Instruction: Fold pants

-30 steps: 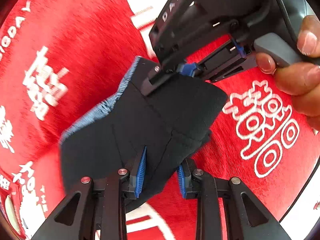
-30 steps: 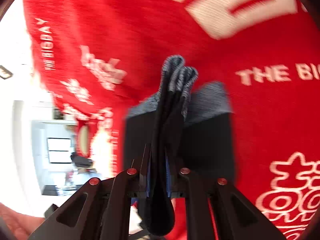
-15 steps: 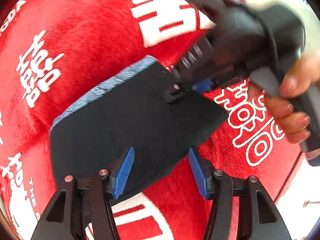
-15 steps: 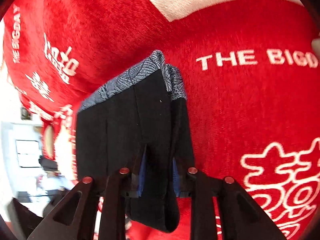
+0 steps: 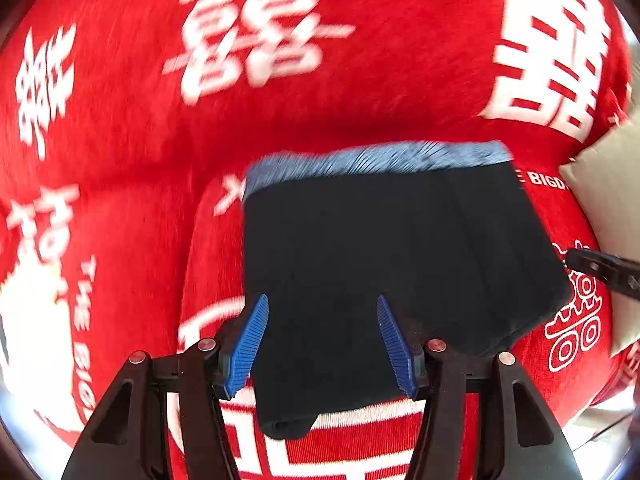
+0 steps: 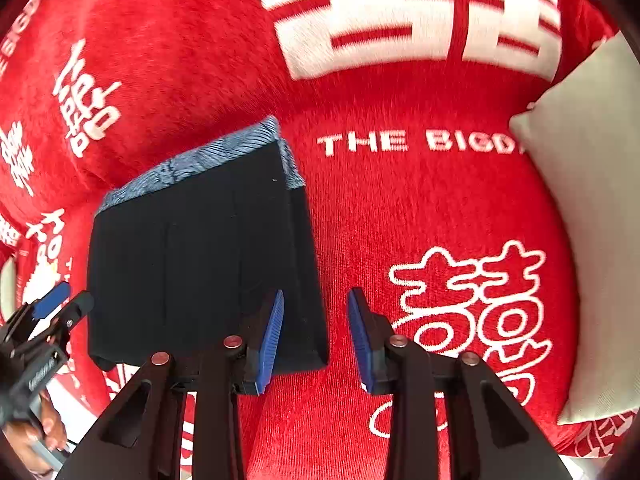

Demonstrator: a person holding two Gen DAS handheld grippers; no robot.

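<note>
Pants [image 5: 384,264] lying folded on the red blanket [image 5: 360,92], both grippers letting go.
Left gripper [image 5: 320,344] is hovering over the pants' near edge, jaws apart, gripping nothing; right gripper [image 6: 316,340] is straddling their right edge, jaws opening, pads clear. The waistband [image 6: 192,168] is pointing away; a pillow [image 6: 592,220] is lying right of the pants.

Dark navy pants [image 5: 384,264] are lying folded into a compact, flat rectangle on the red blanket [image 5: 340,100] below me. Their blue-grey patterned waistband [image 5: 372,162] is running along the far edge, with layered folds stacking at the right side.
</note>
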